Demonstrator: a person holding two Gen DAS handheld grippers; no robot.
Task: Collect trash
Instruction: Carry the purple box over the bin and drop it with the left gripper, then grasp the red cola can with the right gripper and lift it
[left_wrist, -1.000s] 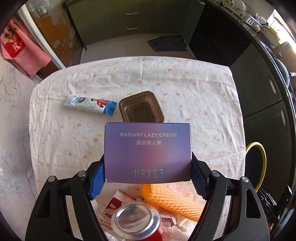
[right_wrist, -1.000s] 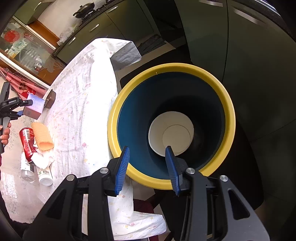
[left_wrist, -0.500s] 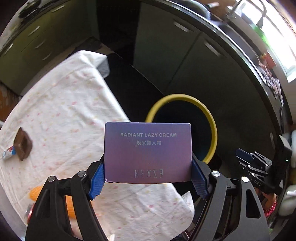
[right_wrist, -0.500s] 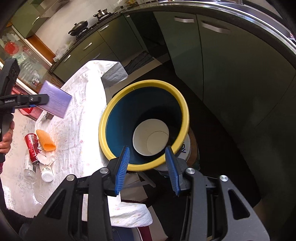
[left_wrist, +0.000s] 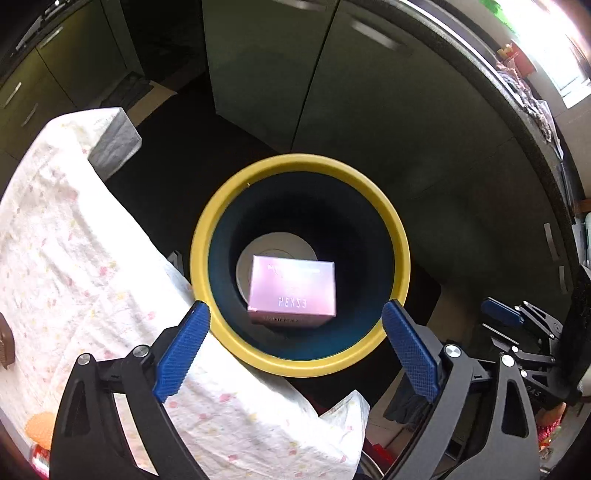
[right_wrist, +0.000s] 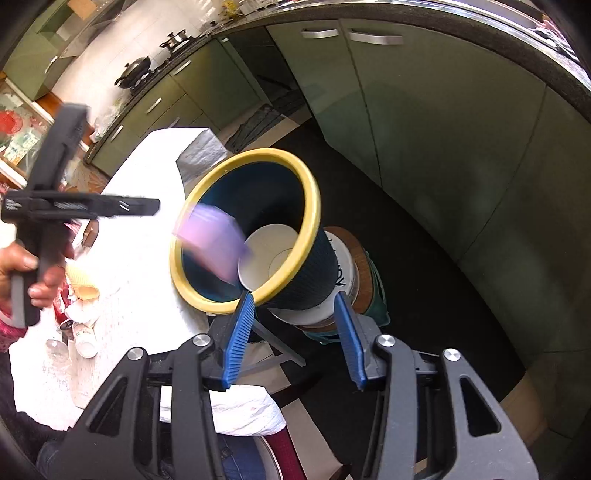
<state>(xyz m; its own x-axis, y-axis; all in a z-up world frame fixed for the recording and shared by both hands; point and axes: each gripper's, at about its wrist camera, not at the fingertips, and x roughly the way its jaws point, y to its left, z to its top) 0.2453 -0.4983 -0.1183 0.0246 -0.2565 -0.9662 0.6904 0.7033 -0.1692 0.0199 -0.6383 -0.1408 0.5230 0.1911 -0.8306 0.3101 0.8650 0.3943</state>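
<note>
The left gripper (left_wrist: 295, 343), clamped half a second ago on the pale purple cardboard cream box (left_wrist: 291, 291), has spread its blue fingers (left_wrist: 181, 347) wide, and the box now shows free inside the yellow-rimmed dark blue bin (left_wrist: 295, 162), motion-blurred in the right wrist view.

Motion-blurred beyond reading in the right wrist view: purple cream box (right_wrist: 210, 243), a smear over the yellow-rimmed bin (right_wrist: 312, 206) mouth, left of the right gripper's blue fingers (right_wrist: 238, 339). Partly hidden behind that box: white disc (left_wrist: 275, 242) at the bin's bottom. Cut off left of the left gripper's fingers (left_wrist: 183, 349): brown tray (left_wrist: 5, 345), orange foam net (left_wrist: 40, 428).
</note>
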